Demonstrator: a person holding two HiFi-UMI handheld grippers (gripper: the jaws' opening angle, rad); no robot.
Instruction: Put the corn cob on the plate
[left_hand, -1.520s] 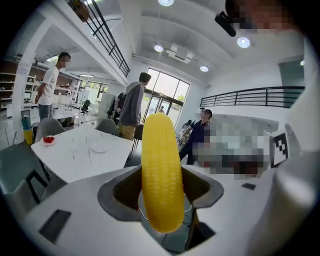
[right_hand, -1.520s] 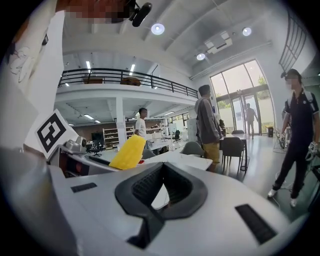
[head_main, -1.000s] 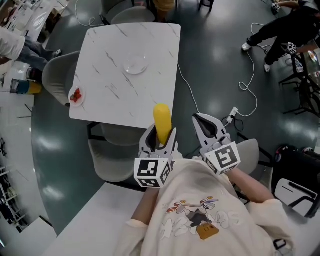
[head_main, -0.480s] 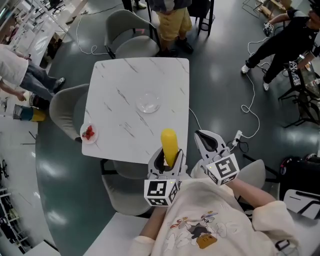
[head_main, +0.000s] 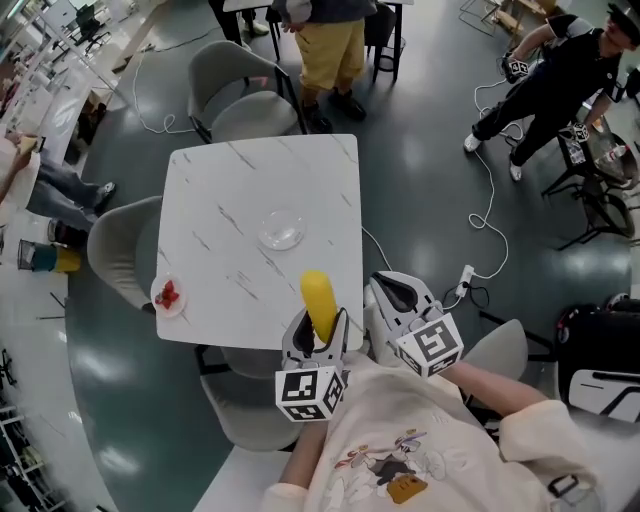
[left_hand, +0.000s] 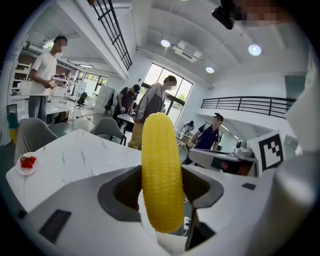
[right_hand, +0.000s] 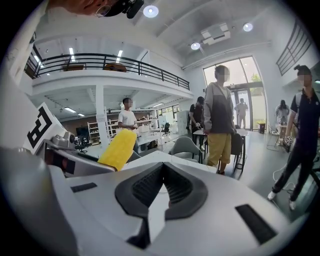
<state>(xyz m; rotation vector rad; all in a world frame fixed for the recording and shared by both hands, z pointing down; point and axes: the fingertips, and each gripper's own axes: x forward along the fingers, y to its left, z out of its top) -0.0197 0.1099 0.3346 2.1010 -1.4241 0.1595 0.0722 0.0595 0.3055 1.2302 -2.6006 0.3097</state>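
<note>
Nearest, the left gripper (left_hand: 161, 186) has its jaws clamped on the lower part of the corn (left_hand: 161, 170), which stands nearly upright between them with most of its length above the jaws. Just to its right, the right gripper (right_hand: 161, 186) is held alongside with its jaws closed together and nothing between them. In the head view the corn's top hangs over the near edge of the white marbled worktop (head_main: 215, 210), in the air and not touching it. Farther in, near the middle of the worktop, sits the clear glass plate (head_main: 281, 229), bare and clearly apart from the corn. At the worktop's left edge lies a small dish (head_main: 168, 296) with something red on it. Grey chairs stand round the worktop: one tucked in at the near side (head_main: 245, 405), one at the left (head_main: 112, 262), one at the far side (head_main: 235, 95). Beyond the far chair stands a person in yellow shorts (head_main: 330, 45), and to the right a white cable (head_main: 487, 200) trails across the dark floor.
</note>
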